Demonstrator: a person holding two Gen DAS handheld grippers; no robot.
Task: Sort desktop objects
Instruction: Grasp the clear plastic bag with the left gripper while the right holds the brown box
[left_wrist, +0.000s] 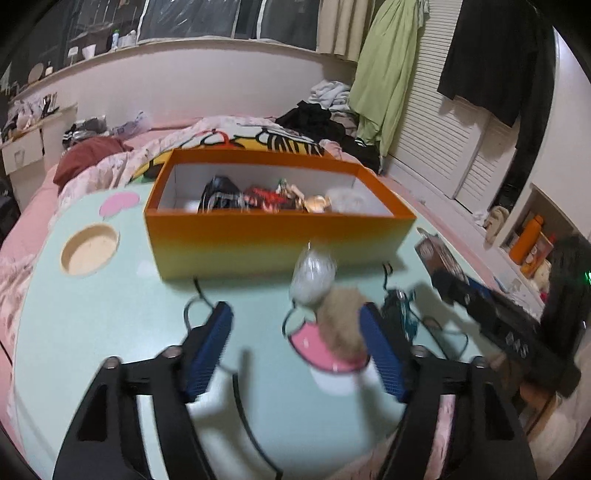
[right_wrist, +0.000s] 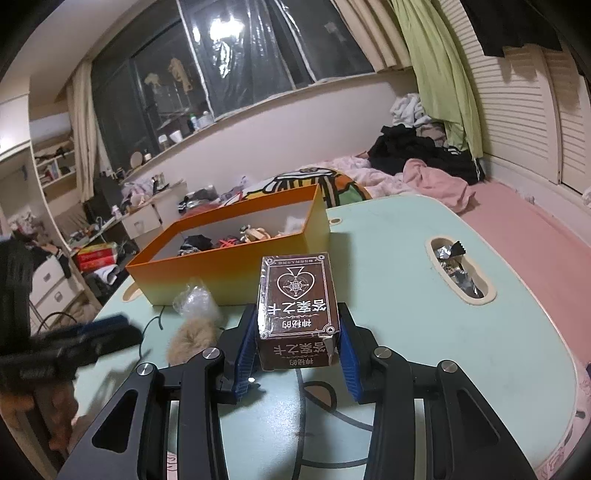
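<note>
An orange cardboard box (left_wrist: 277, 236) (right_wrist: 229, 273) stands open at the back of the mint-green table (left_wrist: 110, 332), with several small items inside. In front of it lie a clear plastic bag (left_wrist: 314, 277) (right_wrist: 195, 299) and a tan fur ball (left_wrist: 341, 325) (right_wrist: 192, 338). My left gripper (left_wrist: 295, 308) hovers over them, open; the fur ball sits just inside its right finger (left_wrist: 380, 350), well apart from the left one. My right gripper (right_wrist: 298, 314) is shut on a brown card box (right_wrist: 297, 295) with a spade emblem, held above the table.
A black cable (left_wrist: 192, 306) and a teal trinket (left_wrist: 400, 306) lie near the fur ball. The table has a round cup hole (left_wrist: 90, 249) and a slot (right_wrist: 460, 273) holding foil wrappers. A bed with pink bedding (right_wrist: 517, 214) and piled clothes surrounds the table.
</note>
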